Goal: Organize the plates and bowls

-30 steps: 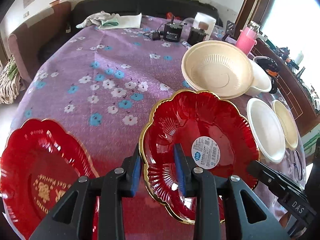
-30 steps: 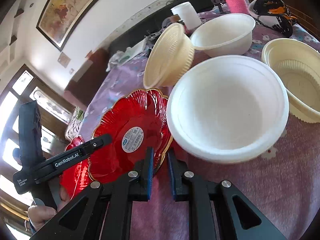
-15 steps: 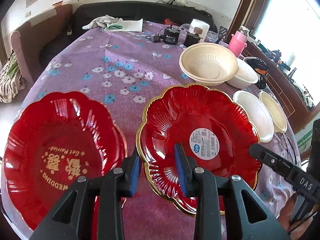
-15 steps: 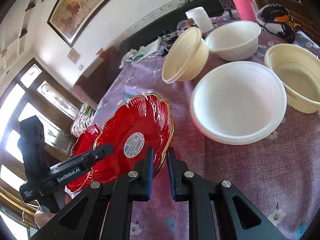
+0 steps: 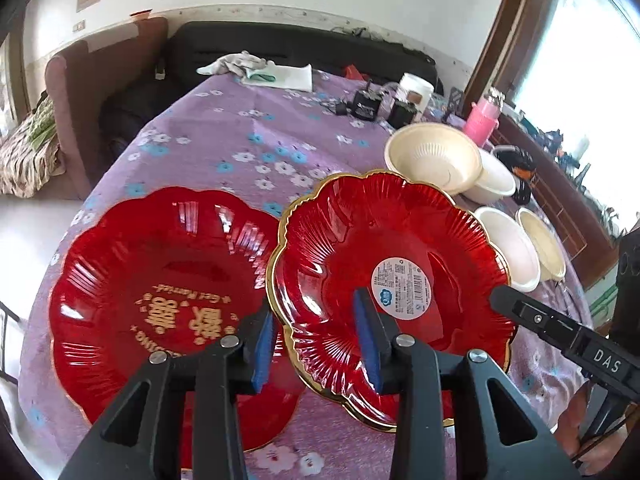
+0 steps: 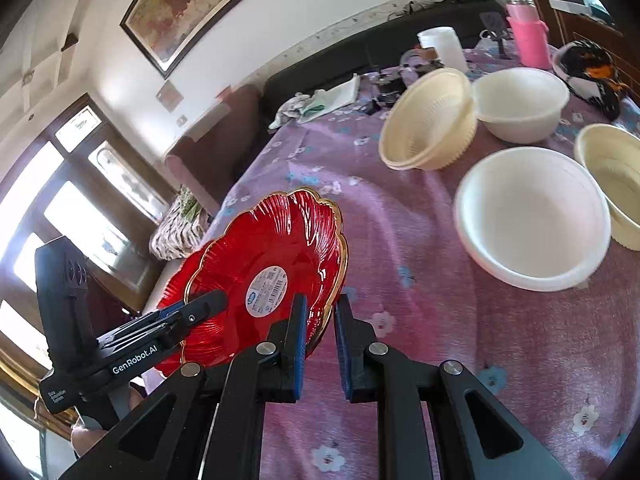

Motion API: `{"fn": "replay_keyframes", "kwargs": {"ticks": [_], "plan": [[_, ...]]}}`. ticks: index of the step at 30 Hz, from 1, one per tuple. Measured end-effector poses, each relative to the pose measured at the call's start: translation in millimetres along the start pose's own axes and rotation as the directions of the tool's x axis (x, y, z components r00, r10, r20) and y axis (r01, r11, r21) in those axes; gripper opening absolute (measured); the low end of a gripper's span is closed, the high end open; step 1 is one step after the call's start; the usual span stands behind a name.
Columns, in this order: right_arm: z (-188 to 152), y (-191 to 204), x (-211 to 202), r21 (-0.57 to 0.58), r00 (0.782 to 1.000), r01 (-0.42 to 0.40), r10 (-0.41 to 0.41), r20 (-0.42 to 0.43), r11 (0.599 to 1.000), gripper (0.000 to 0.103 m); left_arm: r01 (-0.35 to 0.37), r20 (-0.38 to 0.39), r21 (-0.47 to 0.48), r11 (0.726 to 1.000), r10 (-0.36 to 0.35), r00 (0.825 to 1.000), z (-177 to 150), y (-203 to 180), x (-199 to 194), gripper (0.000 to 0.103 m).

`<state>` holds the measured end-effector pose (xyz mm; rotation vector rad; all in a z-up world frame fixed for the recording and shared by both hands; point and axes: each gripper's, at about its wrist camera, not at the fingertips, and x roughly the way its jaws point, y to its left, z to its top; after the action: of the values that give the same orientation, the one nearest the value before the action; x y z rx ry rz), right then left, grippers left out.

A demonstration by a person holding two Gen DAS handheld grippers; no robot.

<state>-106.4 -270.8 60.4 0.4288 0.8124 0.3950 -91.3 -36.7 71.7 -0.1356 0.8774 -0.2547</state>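
Left wrist view: our left gripper (image 5: 316, 350) jaws are opening off the gold-rimmed plate (image 5: 392, 292), which our right gripper (image 6: 320, 344) clamps and now carries beside the wedding plate (image 5: 160, 304).

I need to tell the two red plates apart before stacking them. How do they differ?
The gold-rimmed plate carries a round white barcode sticker; the lettered plate has gold lettering instead. The gold-rimmed plate is tilted, its rim clamped in the right gripper, overlapping the lettered plate, which lies flat on the tablecloth. Both are red, ribbed and scalloped.
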Motion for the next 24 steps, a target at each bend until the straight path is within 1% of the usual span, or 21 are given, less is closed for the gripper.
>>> {"fn": "replay_keyframes", "kwargs": {"ticks": [4,7,11,14,17,20,24], "plan": [[2.5,14.3,6.9,-0.026,1.0,-0.012,0.012,-0.01,1.0,0.015,-0.014,0.023,-0.021,1.0,0.014,1.0,-0.2,14.3,-11.2,0.035],[3.7,26.7,14.6,-0.049,1.0,-0.023,0.022,-0.021,0.999,0.015,-0.025,0.03,-0.052,0.998,0.027,0.999,-2.8,32.1,-18.7,0.036],[4.9,48.1,32.9,-0.08,0.997,-0.046,0.041,-0.057,0.996,0.015,-0.057,0.033,-0.098,0.994,0.061,0.998,-7.5,57.3,-25.4,0.037],[2.8,64.0,52.8,-0.106,0.995,-0.052,0.042,-0.093,0.993,0.015,-0.091,0.026,-0.124,0.988,0.095,0.995,-12.7,75.4,-28.2,0.041],[-1.1,79.0,73.5,-0.122,0.989,-0.063,0.046,-0.137,0.99,0.015,-0.123,0.019,-0.155,0.98,0.127,0.992,-17.7,94.2,-30.2,0.041],[-6.4,92.7,92.2,-0.147,0.985,-0.062,0.037,-0.169,0.987,0.015,-0.141,0.0,-0.182,0.973,0.144,0.99,-22.6,111.6,-27.4,0.041],[-12.6,100.3,114.1,-0.155,0.977,-0.054,0.02,-0.212,0.986,0.015,-0.159,-0.024,-0.202,0.966,0.158,0.987,-26.9,126.0,-19.5,0.041]]}}
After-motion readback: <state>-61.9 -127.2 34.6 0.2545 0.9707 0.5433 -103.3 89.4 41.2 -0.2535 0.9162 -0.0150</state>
